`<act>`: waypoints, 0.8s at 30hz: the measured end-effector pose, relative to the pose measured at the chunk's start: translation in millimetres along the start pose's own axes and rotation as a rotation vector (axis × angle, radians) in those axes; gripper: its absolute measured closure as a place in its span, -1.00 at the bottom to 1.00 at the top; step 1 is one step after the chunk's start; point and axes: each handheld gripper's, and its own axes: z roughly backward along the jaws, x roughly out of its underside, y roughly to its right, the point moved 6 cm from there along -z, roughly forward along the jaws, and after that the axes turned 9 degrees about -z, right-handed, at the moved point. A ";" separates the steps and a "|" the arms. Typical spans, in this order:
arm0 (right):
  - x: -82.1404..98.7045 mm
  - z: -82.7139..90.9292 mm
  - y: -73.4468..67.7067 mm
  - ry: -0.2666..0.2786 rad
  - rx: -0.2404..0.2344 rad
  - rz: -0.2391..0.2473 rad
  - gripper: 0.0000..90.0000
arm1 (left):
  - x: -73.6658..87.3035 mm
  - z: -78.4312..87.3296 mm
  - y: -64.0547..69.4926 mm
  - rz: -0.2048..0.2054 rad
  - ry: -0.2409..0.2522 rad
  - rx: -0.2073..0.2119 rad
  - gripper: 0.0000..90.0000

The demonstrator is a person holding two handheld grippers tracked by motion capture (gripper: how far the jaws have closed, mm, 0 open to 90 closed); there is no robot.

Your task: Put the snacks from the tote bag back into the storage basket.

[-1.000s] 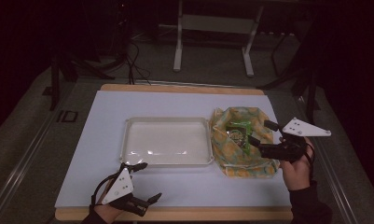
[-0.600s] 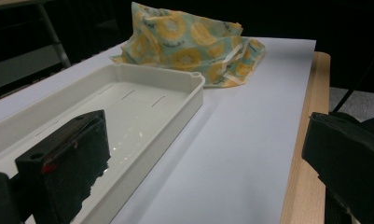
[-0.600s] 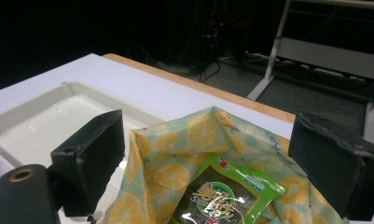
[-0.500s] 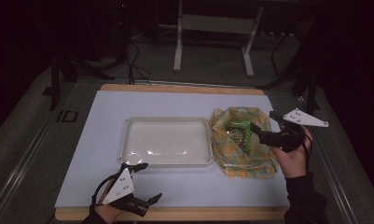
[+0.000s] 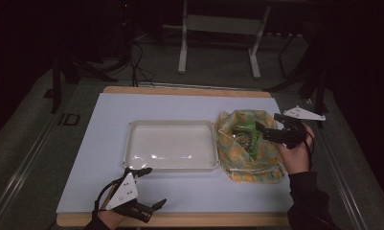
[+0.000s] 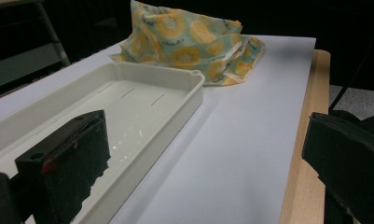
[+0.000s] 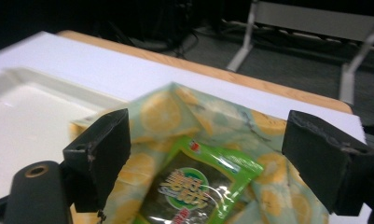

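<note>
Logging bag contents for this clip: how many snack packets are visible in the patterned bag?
1: a green snack packet lies in the open mouth of the patterned bag, right of the white tray. Others may be hidden underneath.

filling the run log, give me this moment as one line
right claw: open, over green snack packet in lemon-print bag | left claw: open, idle at near table edge | white tray: empty
</note>
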 end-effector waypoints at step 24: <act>45.0 -53.5 30.3 -0.236 0.027 -0.209 -0.28 | 0.7 -1.2 0.6 0.000 -0.007 0.006 -0.97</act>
